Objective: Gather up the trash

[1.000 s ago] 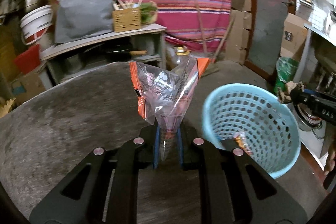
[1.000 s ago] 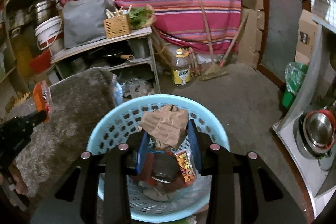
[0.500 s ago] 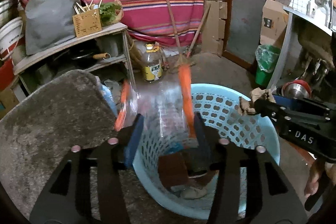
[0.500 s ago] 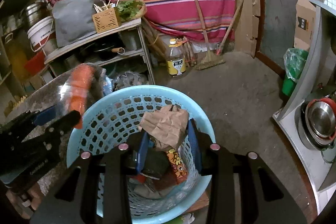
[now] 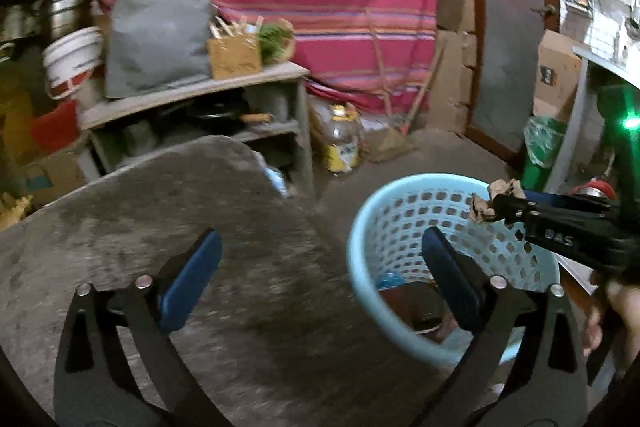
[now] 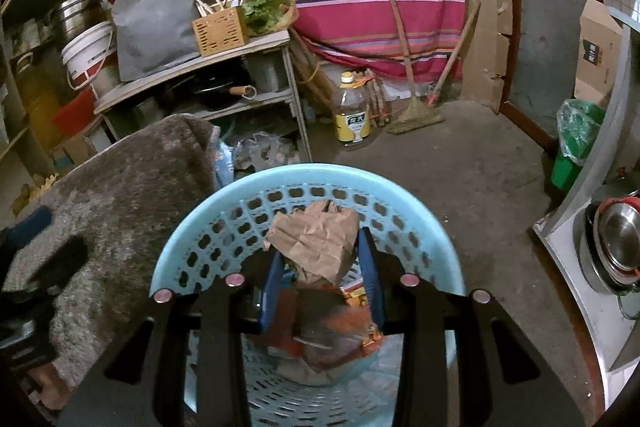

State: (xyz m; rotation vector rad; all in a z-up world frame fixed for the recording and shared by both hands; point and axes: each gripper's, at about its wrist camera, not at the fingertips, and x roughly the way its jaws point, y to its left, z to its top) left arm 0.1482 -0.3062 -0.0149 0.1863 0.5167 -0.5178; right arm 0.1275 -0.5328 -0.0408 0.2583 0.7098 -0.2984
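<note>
R claw (image 6: 322, 269) was pinching a crumpled brown paper bag (image 6: 316, 243), blue pads pressed on both sides of its lower part, bag held directly over the blue basket (image 6: 420, 211). Same wad showed at the tip of that claw in the left wrist view, above the basket's right rim. Basket sat on the floor, just right of the grey carpeted surface (image 5: 168, 239), w/ a heap of wrappers (image 6: 332, 339) already in the bottom, orange & clear plastic, blurred

L claw (image 5: 320, 267) stood spread wide, jaws just having opened, nothing between them; near-left pad over the surface, right pad over the basket's left side

Handling, as a judgement: the bag looked v. light, soft & already crushed, so it needed only a gentle squeeze and couldn't break. Dry creased paper isn't slippery, pads should hold fine. Best hold was where it was, across the bunched lower part where folds are thickest; loose top flap would just tear or unfold. Being so light it might drift or cling to a pad on release, so prob. lower it inside the rim before letting go. Wrappers in the basket looked slick & floppy, would want a pinch on a bunched edge. Basket itself was perforated plastic, likely light & a bit flexy, could tip if knocked on the rim
</note>
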